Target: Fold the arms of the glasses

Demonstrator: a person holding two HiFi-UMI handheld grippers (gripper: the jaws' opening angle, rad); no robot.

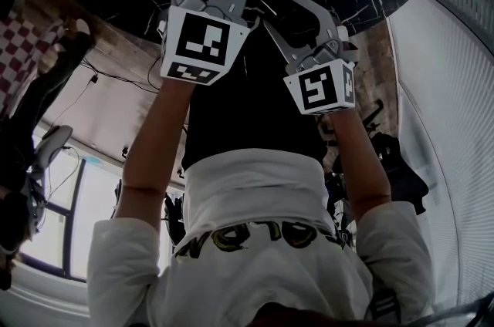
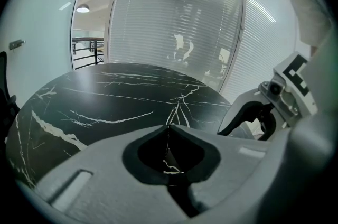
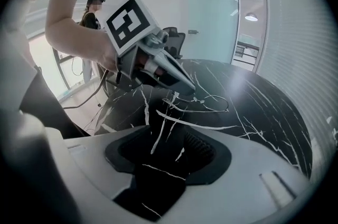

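1. I see a round black table [image 3: 266,112] with white lines in it, like stone.
2. The glasses [image 3: 211,103] lie on this table. They are thin wire and hard to see on the dark top.
3. Seen from the right gripper view, the glasses are a little past my right jaws, near the middle of the table.
4. My left gripper [image 2: 169,127] has its jaws together. The tips meet with no gap.
5. The right gripper view shows the left tip down at the near end of the glasses. It looks like it pinches the wire there.
6. I cannot tell which part of the glasses it pinches.
7. My right gripper [image 3: 169,139] has its jaws wide apart. Only the bare table shows between them.
8. The right gripper is close to the glasses but does not touch them.
9. In the head view both grippers are side by side over the table, and a bare arm comes out of a white shirt [image 1: 255,256] to each one.
10. Behind the table is a glass wall [image 2: 179,33] with blinds.
11. A person [image 3: 91,16] stands far back in the room.
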